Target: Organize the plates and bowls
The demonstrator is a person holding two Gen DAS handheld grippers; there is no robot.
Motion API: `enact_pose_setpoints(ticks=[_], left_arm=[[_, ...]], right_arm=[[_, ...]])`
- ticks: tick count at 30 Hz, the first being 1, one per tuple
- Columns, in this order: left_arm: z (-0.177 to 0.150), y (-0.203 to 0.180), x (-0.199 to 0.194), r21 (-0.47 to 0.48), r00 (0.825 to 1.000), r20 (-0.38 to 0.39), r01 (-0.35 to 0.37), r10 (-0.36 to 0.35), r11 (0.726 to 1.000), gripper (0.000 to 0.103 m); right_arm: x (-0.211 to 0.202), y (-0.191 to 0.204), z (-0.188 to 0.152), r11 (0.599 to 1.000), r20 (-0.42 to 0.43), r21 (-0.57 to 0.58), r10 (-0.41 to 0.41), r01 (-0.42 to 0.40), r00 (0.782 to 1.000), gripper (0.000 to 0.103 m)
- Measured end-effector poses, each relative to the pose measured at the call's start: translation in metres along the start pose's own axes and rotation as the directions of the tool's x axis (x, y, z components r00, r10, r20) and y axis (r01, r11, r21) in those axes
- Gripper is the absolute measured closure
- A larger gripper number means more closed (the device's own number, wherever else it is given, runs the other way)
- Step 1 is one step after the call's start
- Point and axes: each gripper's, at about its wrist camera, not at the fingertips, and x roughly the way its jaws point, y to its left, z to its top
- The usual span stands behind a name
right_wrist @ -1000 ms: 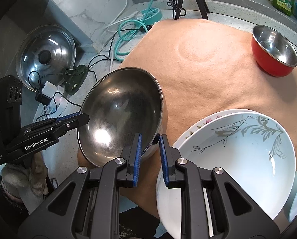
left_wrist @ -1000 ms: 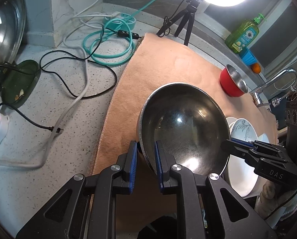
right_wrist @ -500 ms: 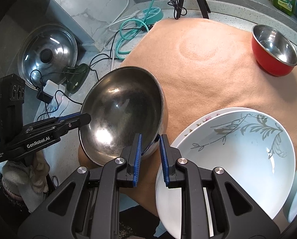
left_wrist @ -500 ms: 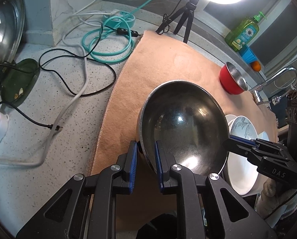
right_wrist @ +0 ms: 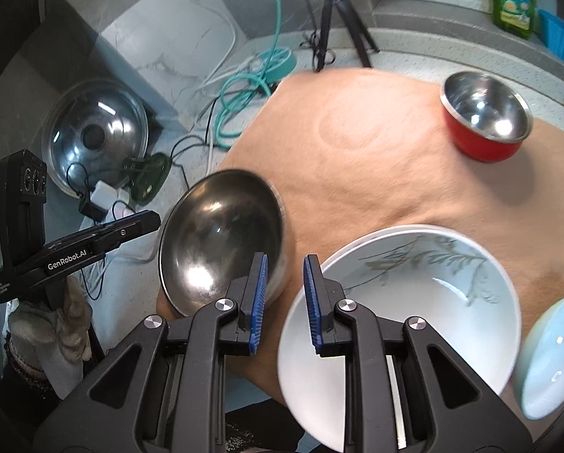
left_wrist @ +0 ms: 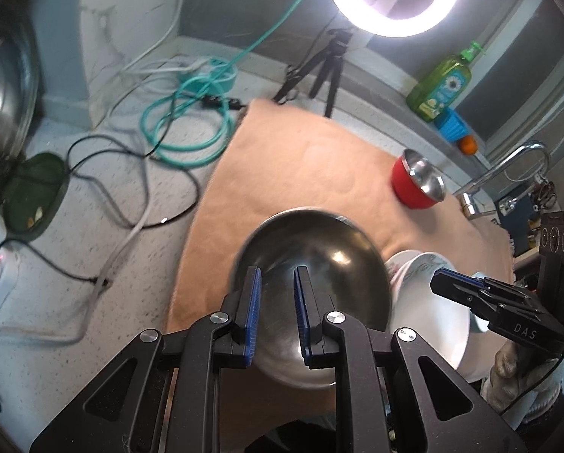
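The steel bowl (right_wrist: pixel 221 241) sits at the mat's (right_wrist: pixel 357 173) near left edge, with stacked white plates (right_wrist: pixel 402 324) just beside it toward the near right corner and a pale blue dish (right_wrist: pixel 550 358) at their right. A red bowl (right_wrist: pixel 484 122) stands alone near the far right edge. Both tongs are narrowly parted and hold nothing: the left gripper (left_wrist: pixel 276 307) hovers over the steel bowl, the right gripper (right_wrist: pixel 283 298) between bowl and plates. Plates look grouped; the bowls seem yet to be nested.
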Motion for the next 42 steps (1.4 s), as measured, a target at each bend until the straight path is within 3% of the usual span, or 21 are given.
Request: enact_pose_setpoints(ticks=[3,18,29,42], left_arm=[[0.007,-0.011,0.002,0.02,1.0,0.009,0.023,-0.023,1.0,0.087],[0.068,-0.106,0.051,0.199,0.989,-0.017,0.145,-0.145,0.969,0.087],[0.107,-0.148,0.119,0.217,0.978,-0.106,0.198,-0.179,0.956,0.087],[0.137,-0.164,0.178,0.192,0.96,-0.208,0.23,-0.189,0.954,0.087]], right_arm=[[-0.014,-0.012,0.005,1.0,0.032,0.03,-0.006,0.005,0.999,0.072],[-0.054,-0.107,0.038,0.964,0.16,0.262,-0.097,0.053,0.982,0.072],[-0.045,-0.168,0.062,0.915,0.157,0.396,-0.157,0.083,0.975,0.072],[-0.016,-0.218,0.076,0.861,0.121,0.505,-0.143,0.063,0.982,0.072]])
